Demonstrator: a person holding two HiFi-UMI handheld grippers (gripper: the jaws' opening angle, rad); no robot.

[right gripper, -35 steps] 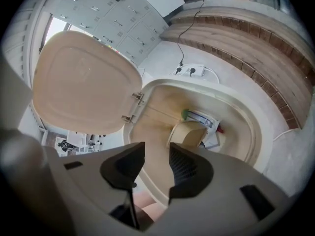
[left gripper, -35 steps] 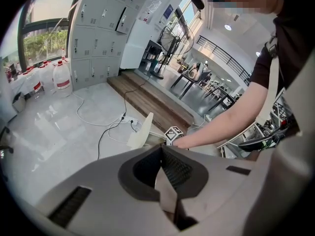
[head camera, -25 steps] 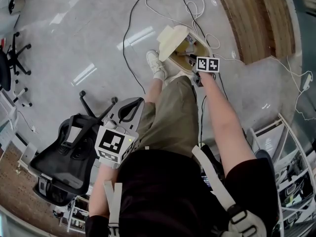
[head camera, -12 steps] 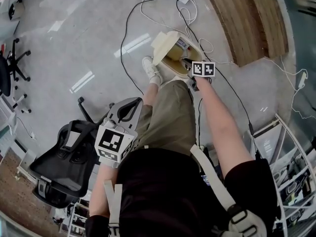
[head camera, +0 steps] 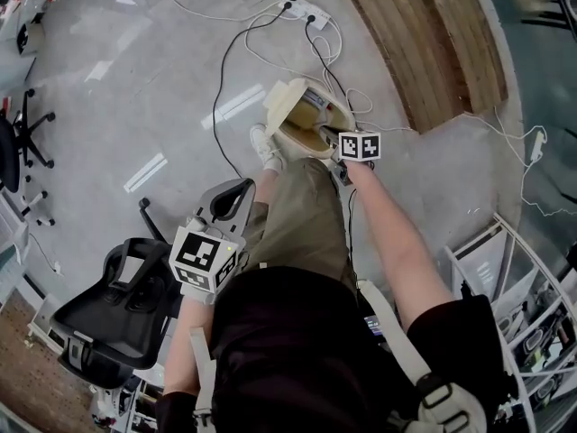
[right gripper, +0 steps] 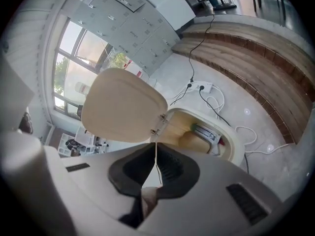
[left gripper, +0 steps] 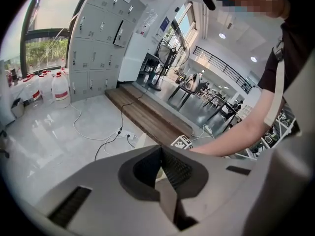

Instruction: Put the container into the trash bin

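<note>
The right gripper [right gripper: 156, 151] was down at the mouth of the trash bin [right gripper: 178, 124] a second ago with its jaws wide. Now it has come up clear of the rim and the jaws are closing, all but together, with nothing between them. By the look of it the drop is made: a rounded tan shape that I take for the container [right gripper: 194, 142] lies inside the bin, ahead of and below those jaws and well apart from them. Just beyond it sits a white packet with green print [right gripper: 205, 132]. If that is right, only backing away and letting the lid fall remain.

The left gripper [left gripper: 161, 156] hangs at the person's side, far back from the bin, jaws shut on nothing.

The bin is a smooth cream plastic oval with a yellower inside wall. Its lid [right gripper: 123, 104] — a flat matt rounded slab — stands tipped up on its hinge, above and to the left of the right jaws. A white shoe [head camera: 263, 147] rests at the bin's base. The floor [right gripper: 268, 132] is pale, glossy stone, crossed by slack cables [right gripper: 216, 104] — beyond them runs a ribbed wooden step [right gripper: 246, 53].
</note>
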